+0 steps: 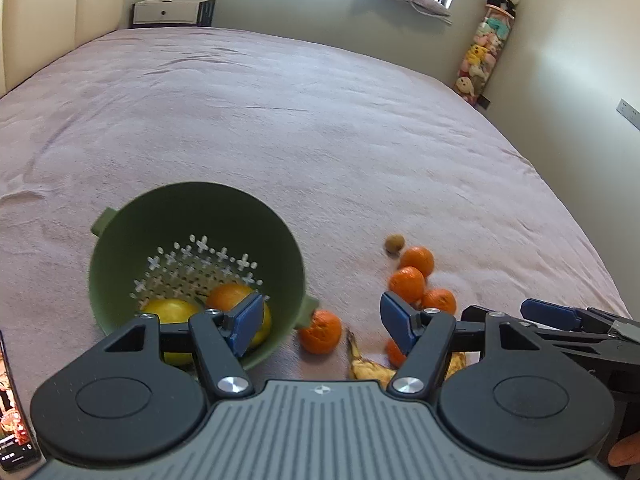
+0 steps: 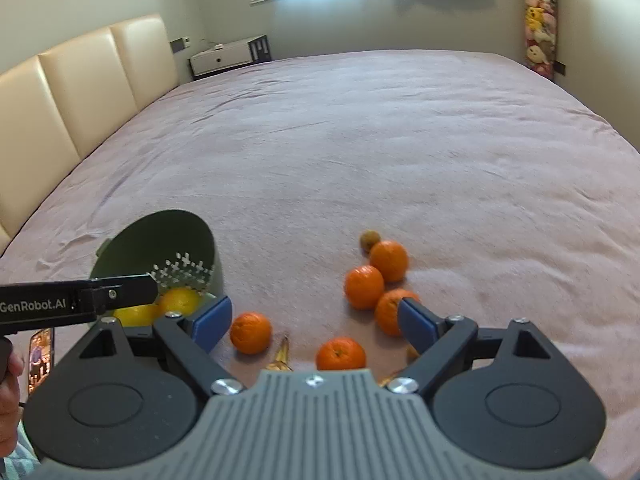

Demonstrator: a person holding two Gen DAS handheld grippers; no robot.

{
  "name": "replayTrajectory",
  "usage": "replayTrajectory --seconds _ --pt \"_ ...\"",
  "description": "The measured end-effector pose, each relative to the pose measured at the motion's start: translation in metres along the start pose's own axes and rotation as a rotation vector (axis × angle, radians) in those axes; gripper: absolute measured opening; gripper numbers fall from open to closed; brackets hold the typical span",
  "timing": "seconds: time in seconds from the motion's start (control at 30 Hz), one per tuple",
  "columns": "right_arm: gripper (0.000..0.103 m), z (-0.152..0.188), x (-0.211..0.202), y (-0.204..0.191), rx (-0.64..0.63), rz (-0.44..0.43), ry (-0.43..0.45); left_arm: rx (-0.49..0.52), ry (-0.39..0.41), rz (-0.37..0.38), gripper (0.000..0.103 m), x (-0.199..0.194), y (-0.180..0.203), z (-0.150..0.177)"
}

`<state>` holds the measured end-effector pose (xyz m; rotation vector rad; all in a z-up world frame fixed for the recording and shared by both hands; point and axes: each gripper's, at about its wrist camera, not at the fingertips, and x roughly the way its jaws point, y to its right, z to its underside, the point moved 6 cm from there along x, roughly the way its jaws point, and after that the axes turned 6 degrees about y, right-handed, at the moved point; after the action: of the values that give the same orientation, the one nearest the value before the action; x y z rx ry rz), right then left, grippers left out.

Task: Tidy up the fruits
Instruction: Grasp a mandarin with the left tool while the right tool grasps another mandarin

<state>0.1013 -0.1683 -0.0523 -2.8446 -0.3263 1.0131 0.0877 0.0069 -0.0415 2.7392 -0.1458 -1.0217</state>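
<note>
We see both the left gripper (image 1: 322, 322) and right gripper (image 2: 316, 322) spread wide and holding nothing — the green colander (image 1: 192, 220) with what look like two lemons and an orange sits near the bed's (image 1: 320, 120) near edge, loose oranges (image 2: 363, 286) just beside it.

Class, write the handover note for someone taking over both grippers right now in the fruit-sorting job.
Left gripper: open, empty, beside the green colander.
Right gripper: open, empty, above the loose fruit.
Done: three yellow-orange fruits lie in the colander.
Left: five oranges, a small brown fruit and a banana, all on the bed.
</note>
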Motion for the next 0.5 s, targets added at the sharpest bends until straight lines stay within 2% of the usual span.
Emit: replayTrajectory --seconds 0.2,0.37,0.5 --pt "0.083 0.022 0.004 0.014 0.035 0.022 -0.052 0.009 -0.016 0.04 0.079 0.006 0.018 0.014" --pt "0.082 0.028 0.009 0.02 0.067 0.026 -0.093 0.032 -0.031 0.044 0.078 0.015 0.028 0.021" --pt "0.082 0.036 0.012 0.02 0.01 0.052 -0.108 0.033 -0.083 0.061 0.075 0.024 0.028 0.029"
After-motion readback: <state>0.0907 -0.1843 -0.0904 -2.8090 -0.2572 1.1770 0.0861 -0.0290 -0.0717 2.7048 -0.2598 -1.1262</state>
